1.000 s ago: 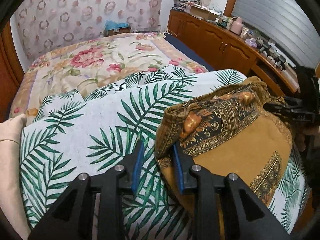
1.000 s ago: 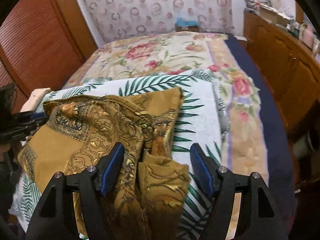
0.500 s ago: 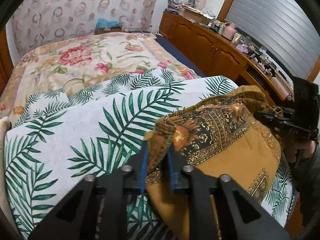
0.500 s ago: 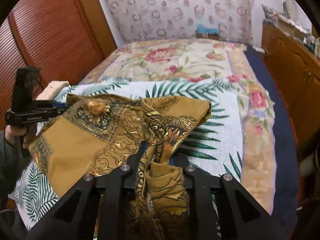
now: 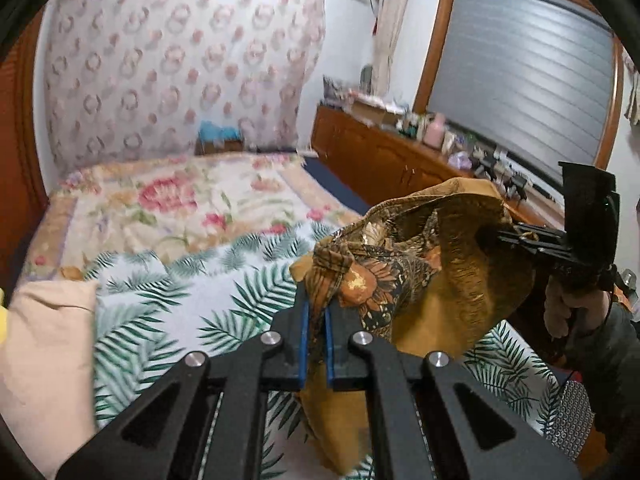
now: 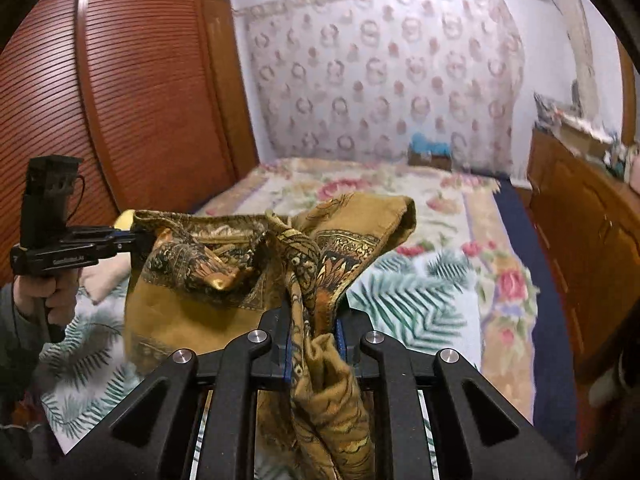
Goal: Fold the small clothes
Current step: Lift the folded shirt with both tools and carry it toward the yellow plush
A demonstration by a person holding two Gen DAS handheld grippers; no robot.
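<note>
A mustard-brown patterned cloth [image 5: 448, 272] hangs in the air between my two grippers, above the palm-leaf sheet [image 5: 168, 320]. My left gripper [image 5: 316, 312] is shut on one bunched corner of it. My right gripper [image 6: 312, 320] is shut on the opposite bunched edge of the cloth [image 6: 224, 272]. In the left wrist view the right gripper [image 5: 496, 236] shows at the right, gripping the cloth. In the right wrist view the left gripper [image 6: 136, 236] shows at the left, gripping the cloth. The cloth sags in the middle and its lower part hangs down.
A floral bedspread [image 5: 172, 204] covers the bed behind the sheet. A beige folded cloth [image 5: 44, 352] lies at the sheet's left. A wooden dresser [image 5: 384, 160] with clutter runs along the right. A wooden wardrobe [image 6: 132, 92] stands at the left.
Both grippers closed on the cloth's edges and lifted it off the sheet; it now hangs between them instead of lying flat.
</note>
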